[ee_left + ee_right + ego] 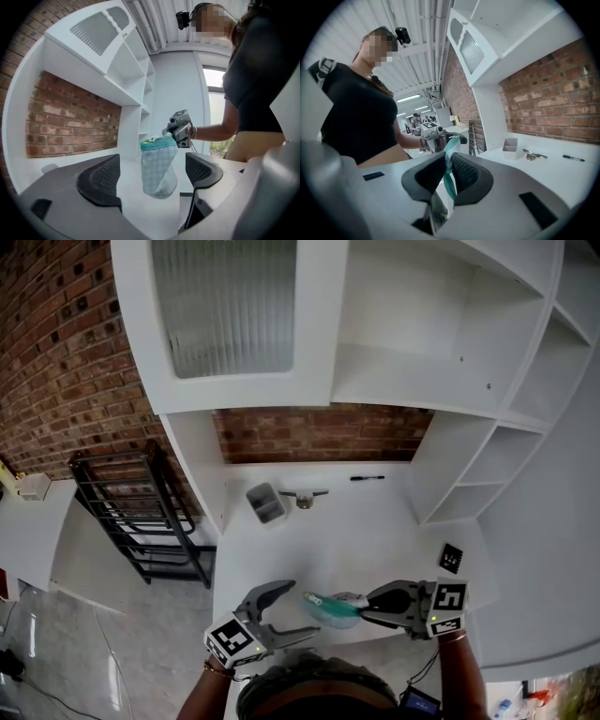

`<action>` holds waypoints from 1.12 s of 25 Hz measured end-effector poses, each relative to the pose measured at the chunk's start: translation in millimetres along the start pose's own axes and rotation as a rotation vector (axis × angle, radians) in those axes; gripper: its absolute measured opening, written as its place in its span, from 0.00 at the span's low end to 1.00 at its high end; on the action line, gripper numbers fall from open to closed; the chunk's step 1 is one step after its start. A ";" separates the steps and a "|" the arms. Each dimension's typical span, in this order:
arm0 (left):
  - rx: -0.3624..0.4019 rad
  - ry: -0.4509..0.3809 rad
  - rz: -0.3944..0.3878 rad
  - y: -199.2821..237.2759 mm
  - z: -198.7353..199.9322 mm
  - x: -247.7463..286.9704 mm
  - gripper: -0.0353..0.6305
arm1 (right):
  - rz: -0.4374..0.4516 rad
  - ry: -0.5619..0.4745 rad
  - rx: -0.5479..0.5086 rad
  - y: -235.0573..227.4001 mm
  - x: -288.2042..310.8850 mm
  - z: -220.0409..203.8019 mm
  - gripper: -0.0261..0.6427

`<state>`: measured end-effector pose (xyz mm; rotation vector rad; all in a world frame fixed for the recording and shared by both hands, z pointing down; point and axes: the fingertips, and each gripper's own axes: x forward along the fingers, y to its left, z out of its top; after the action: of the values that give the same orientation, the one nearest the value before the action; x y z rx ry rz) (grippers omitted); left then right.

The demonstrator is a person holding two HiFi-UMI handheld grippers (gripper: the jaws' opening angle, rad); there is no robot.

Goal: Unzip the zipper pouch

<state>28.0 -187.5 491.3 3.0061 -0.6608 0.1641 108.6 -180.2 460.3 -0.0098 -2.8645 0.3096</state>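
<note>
Your right claw [361,607] is closed tight on the zipper pouch [330,608], and in the right gripper view the two pads of that claw [449,173] are pressed together on the pouch's teal top edge [450,183], with the strip pinched flat between them. The pouch is off the table [328,531], held in the air over its near edge. In the left gripper view it hangs down from the right claw [174,134] as a pale checked bag [159,171] with the teal band at the top. Your left claw [302,609] stands wide apart and grips nothing. Seen along its own jaws [152,174], the pouch appears in the gap between them but beyond their tips, and neither pad touches the fabric. In the head view the two claws face each other, with the pouch between them at the right claw's tips.
</note>
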 end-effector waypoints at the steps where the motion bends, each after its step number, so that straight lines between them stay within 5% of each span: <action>1: 0.013 -0.002 -0.036 -4.3 4.8 3.0 0.70 | 0.012 -0.006 -0.016 3.4 -1.0 5.9 0.11; 8: 0.044 -0.038 -0.245 -33.2 26.2 17.9 0.58 | 0.061 0.009 -0.073 22.4 -7.8 18.0 0.11; 18: -0.024 -0.137 -0.379 -55.7 49.9 17.1 0.32 | 0.062 -0.031 -0.090 33.5 -21.7 31.4 0.11; 24: 0.017 -0.143 -0.328 -52.1 57.3 21.9 0.12 | 0.026 -0.037 -0.062 26.1 -24.5 27.4 0.11; 28: 0.072 -0.124 -0.229 -42.2 55.4 29.3 0.07 | -0.109 -0.036 -0.014 -0.1 -24.1 19.3 0.12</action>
<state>77.2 -165.9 438.3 3.1506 -0.3197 -0.0100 127.0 -185.2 435.9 0.1497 -2.8896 0.2703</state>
